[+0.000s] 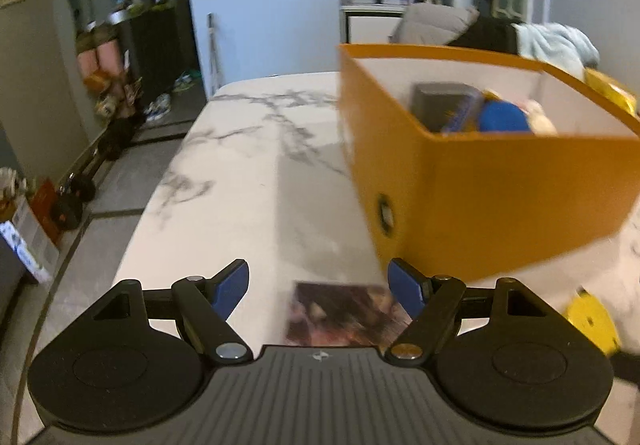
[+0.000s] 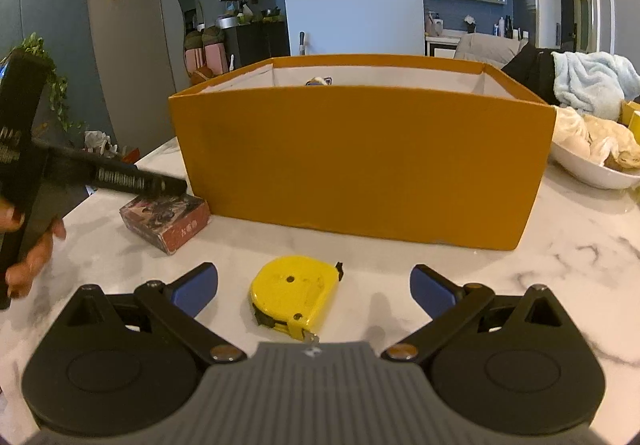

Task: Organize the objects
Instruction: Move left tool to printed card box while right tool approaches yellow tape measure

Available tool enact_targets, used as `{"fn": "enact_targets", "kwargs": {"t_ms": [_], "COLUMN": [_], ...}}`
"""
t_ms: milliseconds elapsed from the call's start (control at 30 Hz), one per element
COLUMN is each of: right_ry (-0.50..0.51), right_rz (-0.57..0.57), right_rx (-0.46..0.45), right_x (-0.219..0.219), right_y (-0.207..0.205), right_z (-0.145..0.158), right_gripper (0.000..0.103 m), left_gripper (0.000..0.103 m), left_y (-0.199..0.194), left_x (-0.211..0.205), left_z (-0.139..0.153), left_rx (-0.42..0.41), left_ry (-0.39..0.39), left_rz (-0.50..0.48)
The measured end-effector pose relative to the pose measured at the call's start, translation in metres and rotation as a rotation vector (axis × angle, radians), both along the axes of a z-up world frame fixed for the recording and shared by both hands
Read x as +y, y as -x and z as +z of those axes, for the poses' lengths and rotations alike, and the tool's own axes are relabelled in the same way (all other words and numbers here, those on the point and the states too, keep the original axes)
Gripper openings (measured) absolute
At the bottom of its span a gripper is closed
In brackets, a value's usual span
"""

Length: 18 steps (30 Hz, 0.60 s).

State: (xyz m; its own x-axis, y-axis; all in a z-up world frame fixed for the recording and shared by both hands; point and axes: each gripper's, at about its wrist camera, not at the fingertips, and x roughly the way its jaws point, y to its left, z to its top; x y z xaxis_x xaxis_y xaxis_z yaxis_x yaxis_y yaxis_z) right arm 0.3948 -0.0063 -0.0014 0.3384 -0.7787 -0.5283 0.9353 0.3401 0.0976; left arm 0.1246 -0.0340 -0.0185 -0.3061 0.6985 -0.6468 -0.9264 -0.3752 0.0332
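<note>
Yellow tape measure (image 2: 294, 295) lies low centre on the marble table (image 2: 520, 285), between the spread, empty fingers of the right gripper (image 2: 314, 285). Left gripper (image 1: 318, 285), fingers also spread, hangs over a small dark card box (image 1: 344, 315). Orange box (image 2: 360, 165) stands behind, mid-frame.
</note>
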Motion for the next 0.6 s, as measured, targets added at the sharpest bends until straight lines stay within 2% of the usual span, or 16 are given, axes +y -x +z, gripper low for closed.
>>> {"fn": "enact_targets", "kwargs": {"t_ms": [133,300,467,600], "right_ry": [-0.005,-0.012,-0.008,0.0], "right_rz": [0.001,-0.008,-0.009,-0.006], "right_rx": [0.007,0.006,0.005,0.0], "right_x": [0.0,0.001,0.002,0.003], "right_y": [0.0,0.001,0.002,0.003], "right_z": [-0.001,-0.002,-0.002,-0.001], "right_gripper": [0.102,0.102,0.102,0.102], "left_gripper": [0.09,0.09,0.09,0.09], "left_y": [0.019,0.024,0.019,0.006], "left_x": [0.015,0.03,0.004,-0.028], "left_z": [0.001,-0.006,-0.009,-0.01], "left_rx": [0.032,0.079,0.064,-0.008], "left_ry": [0.035,0.155,0.191,0.204], "left_rz": [0.037,0.021,0.012,-0.011]}}
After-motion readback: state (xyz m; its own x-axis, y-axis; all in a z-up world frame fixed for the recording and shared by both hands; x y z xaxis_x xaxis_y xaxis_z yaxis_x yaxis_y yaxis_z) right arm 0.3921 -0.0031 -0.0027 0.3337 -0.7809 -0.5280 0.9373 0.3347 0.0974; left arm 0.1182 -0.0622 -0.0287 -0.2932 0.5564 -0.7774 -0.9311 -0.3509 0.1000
